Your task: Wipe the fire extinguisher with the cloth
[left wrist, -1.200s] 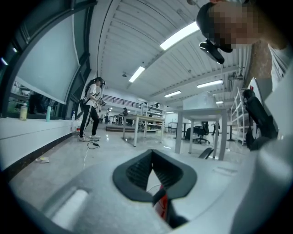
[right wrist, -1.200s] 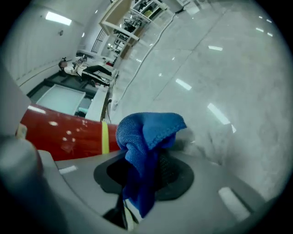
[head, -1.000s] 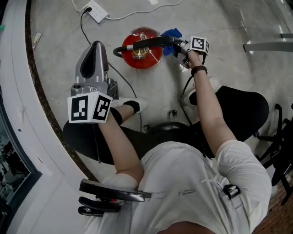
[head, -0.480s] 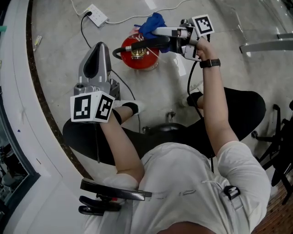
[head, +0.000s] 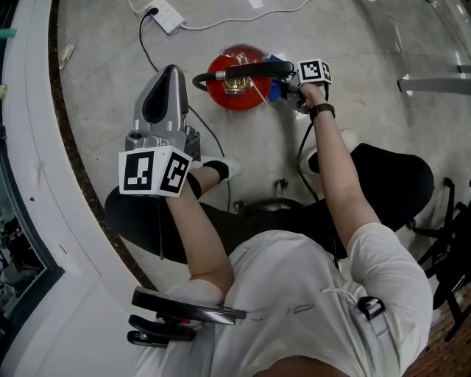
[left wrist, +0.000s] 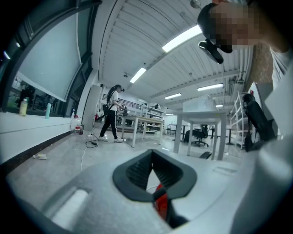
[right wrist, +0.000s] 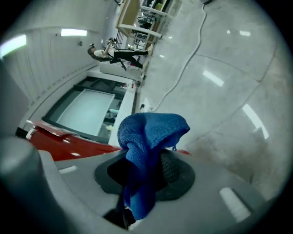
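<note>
A red fire extinguisher (head: 237,88) stands on the grey floor, its black hose and handle (head: 243,71) arched over the top. My right gripper (head: 285,85) is at its right side, shut on a blue cloth (head: 275,62) that lies against the red body. In the right gripper view the cloth (right wrist: 149,132) bunches up out of the right gripper (right wrist: 146,176), with the extinguisher (right wrist: 68,139) just left of it. My left gripper (head: 168,79) hangs to the left of the extinguisher, apart from it, jaws together and empty. In the left gripper view a red sliver of the extinguisher (left wrist: 160,203) shows past the left gripper (left wrist: 153,183).
A white power strip (head: 166,13) with cables lies on the floor behind the extinguisher. A curved white counter (head: 29,184) runs along the left. A black chair seat (head: 390,177) is at the right, a metal frame (head: 434,74) beyond it. A distant person (left wrist: 111,114) stands by tables.
Half a second ago the right gripper held the cloth raised above the extinguisher's top; it has now come back down to the extinguisher's right side. The left gripper has stayed put.
</note>
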The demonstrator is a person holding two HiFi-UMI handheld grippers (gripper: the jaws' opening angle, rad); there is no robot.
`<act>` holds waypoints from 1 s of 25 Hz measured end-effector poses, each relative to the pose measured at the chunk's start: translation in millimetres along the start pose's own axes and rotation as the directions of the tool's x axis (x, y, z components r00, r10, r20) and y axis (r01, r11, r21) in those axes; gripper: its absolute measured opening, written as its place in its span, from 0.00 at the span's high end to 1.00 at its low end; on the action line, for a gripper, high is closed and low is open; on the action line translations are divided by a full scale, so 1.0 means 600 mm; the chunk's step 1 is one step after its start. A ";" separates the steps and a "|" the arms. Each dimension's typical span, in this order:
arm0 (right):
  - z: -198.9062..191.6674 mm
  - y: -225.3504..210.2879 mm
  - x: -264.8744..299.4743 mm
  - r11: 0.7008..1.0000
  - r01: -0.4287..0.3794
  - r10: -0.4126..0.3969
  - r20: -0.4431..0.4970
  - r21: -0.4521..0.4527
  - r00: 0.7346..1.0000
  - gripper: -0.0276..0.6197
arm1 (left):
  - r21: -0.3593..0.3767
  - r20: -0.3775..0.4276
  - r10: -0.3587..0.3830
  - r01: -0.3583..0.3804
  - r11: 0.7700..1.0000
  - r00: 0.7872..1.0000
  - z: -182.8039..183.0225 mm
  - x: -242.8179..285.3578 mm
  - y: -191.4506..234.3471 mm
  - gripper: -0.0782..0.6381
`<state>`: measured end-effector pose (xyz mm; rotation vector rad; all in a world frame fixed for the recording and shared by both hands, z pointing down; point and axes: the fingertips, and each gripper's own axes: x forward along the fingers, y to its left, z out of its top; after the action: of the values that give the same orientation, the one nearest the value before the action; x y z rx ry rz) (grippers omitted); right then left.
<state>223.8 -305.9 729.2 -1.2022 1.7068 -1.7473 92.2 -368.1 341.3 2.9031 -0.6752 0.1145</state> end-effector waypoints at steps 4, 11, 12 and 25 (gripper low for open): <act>-0.037 -0.157 0.015 0.974 0.189 -0.203 0.113 0.127 0.973 0.77 | 0.001 -0.010 0.015 -0.015 1.000 1.000 -0.001 0.001 0.017 0.89; -0.068 -0.221 0.013 0.937 0.345 -0.342 -0.043 0.057 0.939 0.77 | -0.009 -0.019 0.016 -0.017 1.000 1.000 -0.008 0.012 0.035 0.89; -0.052 -0.202 0.010 0.946 0.319 -0.316 -0.062 0.052 0.947 0.77 | -0.011 -0.020 0.012 -0.012 1.000 1.000 -0.009 0.014 0.034 0.89; 0.084 0.576 -0.101 0.683 -0.651 0.529 -0.390 -0.331 0.754 0.78 | -0.017 0.035 -0.033 0.033 0.999 0.999 0.032 0.011 0.034 0.89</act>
<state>203.7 -343.5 377.4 -0.4370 2.4132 -1.1629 89.7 -392.5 325.9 2.9038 -0.6302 0.0532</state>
